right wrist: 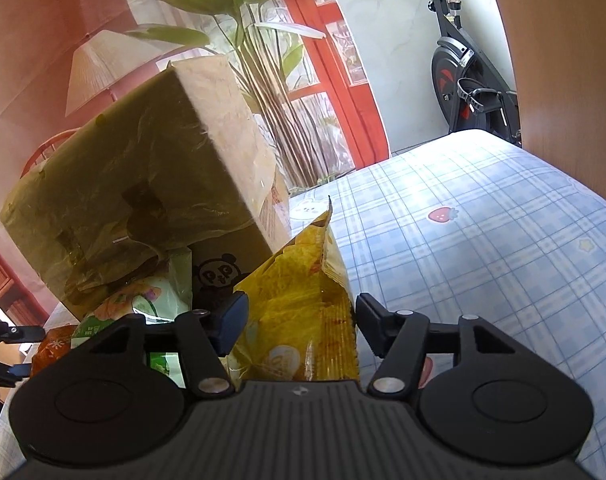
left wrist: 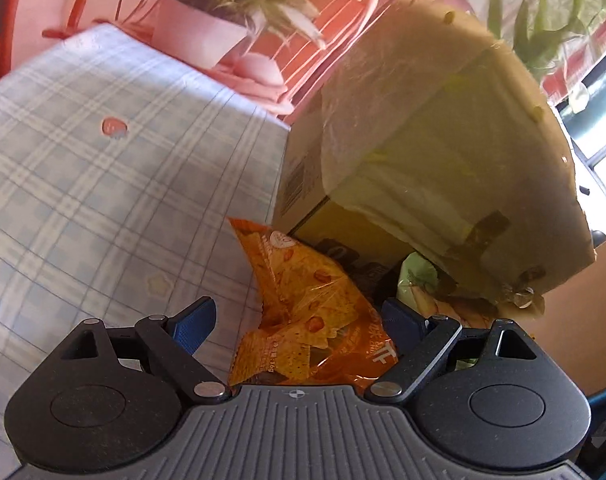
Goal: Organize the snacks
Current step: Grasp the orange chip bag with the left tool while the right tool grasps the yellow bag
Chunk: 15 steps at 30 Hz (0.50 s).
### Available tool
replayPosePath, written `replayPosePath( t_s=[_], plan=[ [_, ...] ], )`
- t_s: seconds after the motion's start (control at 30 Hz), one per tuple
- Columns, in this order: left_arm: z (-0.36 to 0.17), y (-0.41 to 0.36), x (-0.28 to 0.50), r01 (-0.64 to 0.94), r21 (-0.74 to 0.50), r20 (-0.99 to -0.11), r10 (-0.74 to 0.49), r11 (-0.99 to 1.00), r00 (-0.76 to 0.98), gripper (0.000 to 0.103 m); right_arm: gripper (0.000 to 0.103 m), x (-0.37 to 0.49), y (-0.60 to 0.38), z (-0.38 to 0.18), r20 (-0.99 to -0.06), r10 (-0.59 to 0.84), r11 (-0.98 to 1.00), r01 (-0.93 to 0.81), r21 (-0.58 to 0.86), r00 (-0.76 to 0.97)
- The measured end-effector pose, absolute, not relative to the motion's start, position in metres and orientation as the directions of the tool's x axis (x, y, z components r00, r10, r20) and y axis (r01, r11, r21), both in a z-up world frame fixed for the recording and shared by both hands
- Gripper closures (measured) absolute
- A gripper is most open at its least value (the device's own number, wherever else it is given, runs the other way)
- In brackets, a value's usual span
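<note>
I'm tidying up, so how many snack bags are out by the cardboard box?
3 show: an orange chip bag between the left tool's fingers, a yellow bag between the right tool's fingers, and a green bag under the cardboard box flap. More may be hidden inside.

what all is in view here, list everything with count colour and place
cardboard box: 1, tan, taped, lying open on its side on the table
chip bag: 1, orange-yellow, at the box mouth, between both grippers' jaws
green snack pack: 1, pale green, inside the box opening
tablecloth: 1, blue-white check with strawberry prints, over the table
potted plant: 1, green leaves in a pale pot, behind the table
exercise bike: 1, black, far right
left gripper: 1, black, blue pads, jaws apart
right gripper: 1, black, jaws apart
</note>
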<state>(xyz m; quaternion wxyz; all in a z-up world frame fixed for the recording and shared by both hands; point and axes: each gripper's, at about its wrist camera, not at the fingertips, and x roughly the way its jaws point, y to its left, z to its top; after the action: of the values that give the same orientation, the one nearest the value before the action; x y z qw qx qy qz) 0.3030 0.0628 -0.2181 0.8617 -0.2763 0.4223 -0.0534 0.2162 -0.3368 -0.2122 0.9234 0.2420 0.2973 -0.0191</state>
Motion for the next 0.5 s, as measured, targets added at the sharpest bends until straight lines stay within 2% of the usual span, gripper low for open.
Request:
replayPosePath(
  t_s=[0.5],
  plan=[
    [-0.241, 0.056, 0.321, -0.134, -0.6, -0.669, -0.402, 0.789, 0.626, 0.013, 0.041, 0.218, -0.332, -0.211, -0.567, 0.106, 0.887, 0.18, 0.425, 0.817]
  ],
)
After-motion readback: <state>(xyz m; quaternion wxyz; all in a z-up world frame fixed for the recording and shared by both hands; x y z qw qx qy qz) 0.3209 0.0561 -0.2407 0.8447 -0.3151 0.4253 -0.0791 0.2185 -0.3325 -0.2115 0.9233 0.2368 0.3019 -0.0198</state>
